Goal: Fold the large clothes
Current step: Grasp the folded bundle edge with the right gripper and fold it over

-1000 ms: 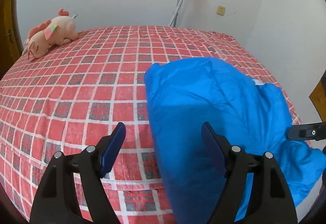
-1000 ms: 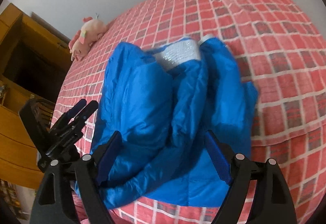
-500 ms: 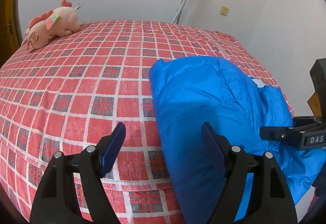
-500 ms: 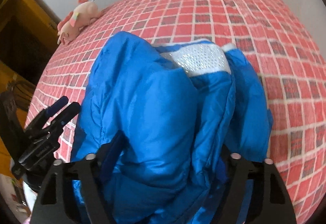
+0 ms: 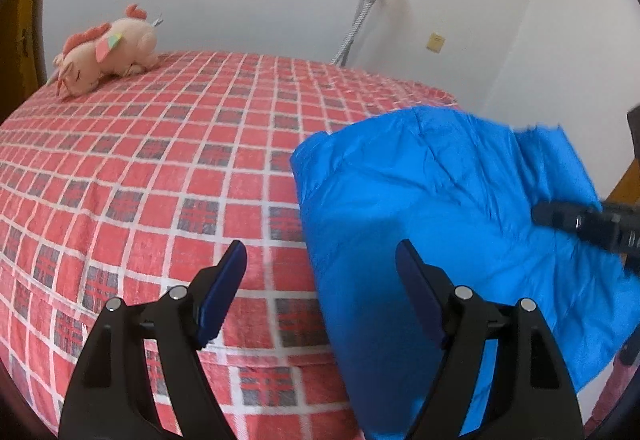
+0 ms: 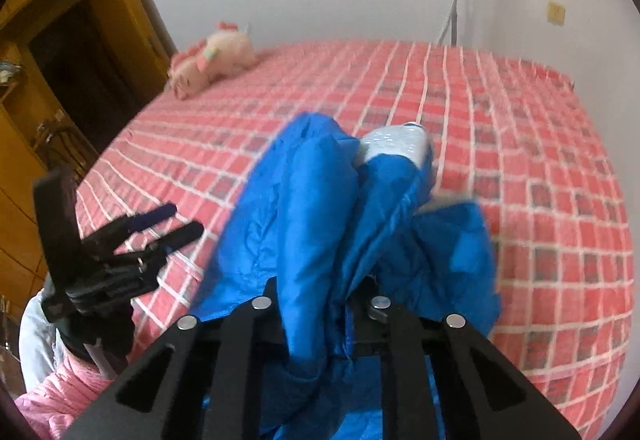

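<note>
A large blue padded jacket (image 5: 432, 200) lies bunched at the near right edge of a bed with a red checked cover (image 5: 160, 168). My left gripper (image 5: 320, 280) is open and empty, just left of the jacket's near edge, above the bed. My right gripper (image 6: 320, 304) is shut on a fold of the blue jacket (image 6: 312, 208) and lifts it; its pads are hidden by the cloth. A pale lining patch (image 6: 396, 142) shows at the jacket's far end. The left gripper also shows in the right wrist view (image 6: 160, 228), and the right gripper's body in the left wrist view (image 5: 588, 224).
A pink plush toy (image 5: 104, 52) lies at the bed's far left corner. A wooden wardrobe (image 6: 60, 52) stands left of the bed. A metal stand (image 5: 368, 0) leans on the white wall behind. A pink sleeve (image 6: 60, 396) is at the lower left.
My right gripper has closed on the jacket's near fold and raised it, so the cloth has bunched up. My left gripper has stayed open and drifted slightly left of the jacket.
</note>
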Demonstrator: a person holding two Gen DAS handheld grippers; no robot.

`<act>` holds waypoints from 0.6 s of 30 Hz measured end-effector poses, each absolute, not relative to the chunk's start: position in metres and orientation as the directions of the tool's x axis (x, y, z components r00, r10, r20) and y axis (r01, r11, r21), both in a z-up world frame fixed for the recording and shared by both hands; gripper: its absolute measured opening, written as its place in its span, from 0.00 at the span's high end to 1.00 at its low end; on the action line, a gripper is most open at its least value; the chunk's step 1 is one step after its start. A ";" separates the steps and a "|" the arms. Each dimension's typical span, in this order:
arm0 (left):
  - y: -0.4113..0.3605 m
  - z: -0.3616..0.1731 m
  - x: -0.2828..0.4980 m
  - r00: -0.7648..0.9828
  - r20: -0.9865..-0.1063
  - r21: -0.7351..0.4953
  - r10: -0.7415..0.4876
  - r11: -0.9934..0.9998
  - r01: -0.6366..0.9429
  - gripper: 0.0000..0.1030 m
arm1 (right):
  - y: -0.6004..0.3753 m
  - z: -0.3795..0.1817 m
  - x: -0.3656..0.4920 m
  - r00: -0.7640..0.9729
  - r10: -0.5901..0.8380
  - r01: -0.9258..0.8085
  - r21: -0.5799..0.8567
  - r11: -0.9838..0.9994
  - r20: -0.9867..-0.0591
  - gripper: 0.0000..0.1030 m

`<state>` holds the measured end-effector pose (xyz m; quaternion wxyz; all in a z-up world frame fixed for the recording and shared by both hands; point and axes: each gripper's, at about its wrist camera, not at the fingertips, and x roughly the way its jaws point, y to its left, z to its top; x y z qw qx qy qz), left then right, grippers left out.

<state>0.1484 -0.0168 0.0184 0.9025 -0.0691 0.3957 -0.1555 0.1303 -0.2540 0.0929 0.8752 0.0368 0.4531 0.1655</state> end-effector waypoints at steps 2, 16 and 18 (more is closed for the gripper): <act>-0.028 0.025 0.141 0.627 -0.687 -0.255 -0.367 0.930 0.265 0.26 | -0.271 0.107 0.126 0.563 0.331 -0.244 0.230 0.942 -0.758 0.86; -0.116 0.000 0.124 0.566 -0.732 -0.143 -0.379 0.898 0.416 0.25 | -0.386 0.015 0.099 0.511 0.394 -0.100 0.402 0.910 -0.764 0.81; -0.121 -0.009 0.124 0.547 -0.742 -0.151 -0.387 0.892 0.427 0.25 | -0.390 0.001 0.094 0.515 0.404 -0.092 0.420 0.903 -0.756 0.79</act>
